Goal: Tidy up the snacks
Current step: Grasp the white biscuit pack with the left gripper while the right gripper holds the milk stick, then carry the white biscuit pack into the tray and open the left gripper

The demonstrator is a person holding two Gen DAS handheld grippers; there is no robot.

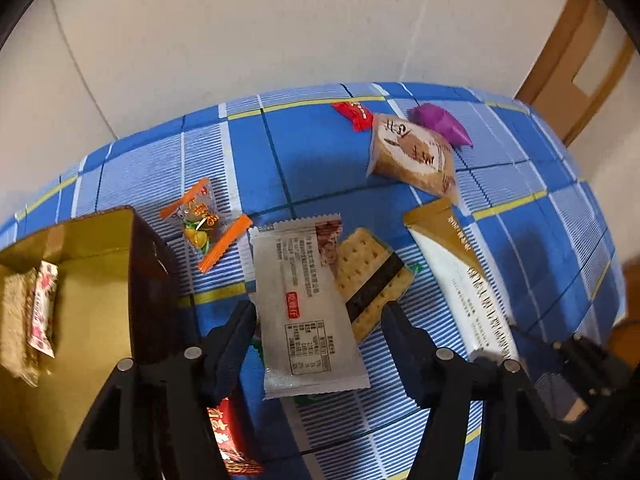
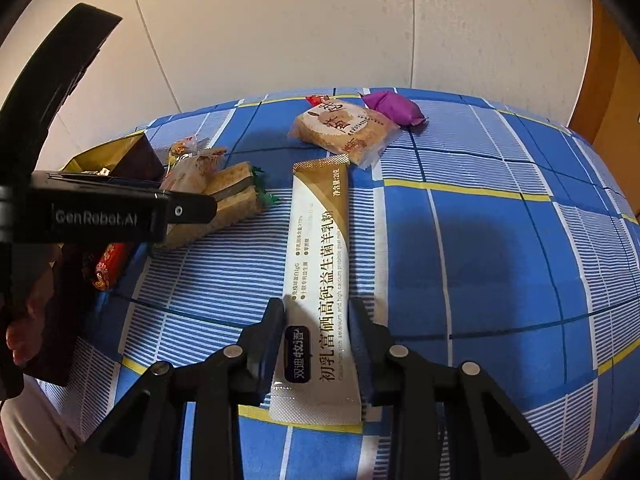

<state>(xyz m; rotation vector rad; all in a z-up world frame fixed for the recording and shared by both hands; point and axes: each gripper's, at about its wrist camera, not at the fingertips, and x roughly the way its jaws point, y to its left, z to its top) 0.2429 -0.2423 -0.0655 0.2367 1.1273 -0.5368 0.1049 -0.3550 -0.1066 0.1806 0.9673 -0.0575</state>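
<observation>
My left gripper (image 1: pixel 318 310) points down over a white snack packet (image 1: pixel 308 300) that lies across a cracker pack (image 1: pixel 372 276). Its left pad touches the packet's edge and its right pad meets the cracker pack's edge, so the jaws pinch the stack. My right gripper (image 2: pixel 318 312) is shut on the near end of a long gold-and-white sachet (image 2: pixel 320 240), which lies flat on the cloth; the sachet (image 1: pixel 460 272) also shows in the left wrist view. A gold-lined box (image 1: pixel 92 264) with dark sides stands at the left and holds two wrapped snacks (image 1: pixel 40 304).
On the blue checked cloth (image 2: pixel 500 260) lie an orange candy packet (image 1: pixel 204 224), a red packet (image 1: pixel 356 114), a brown pastry (image 1: pixel 416 156) and a purple packet (image 1: pixel 440 122) near the wall. Another red packet (image 1: pixel 228 436) lies by the box. A person's hand (image 2: pixel 24 340) is at the left.
</observation>
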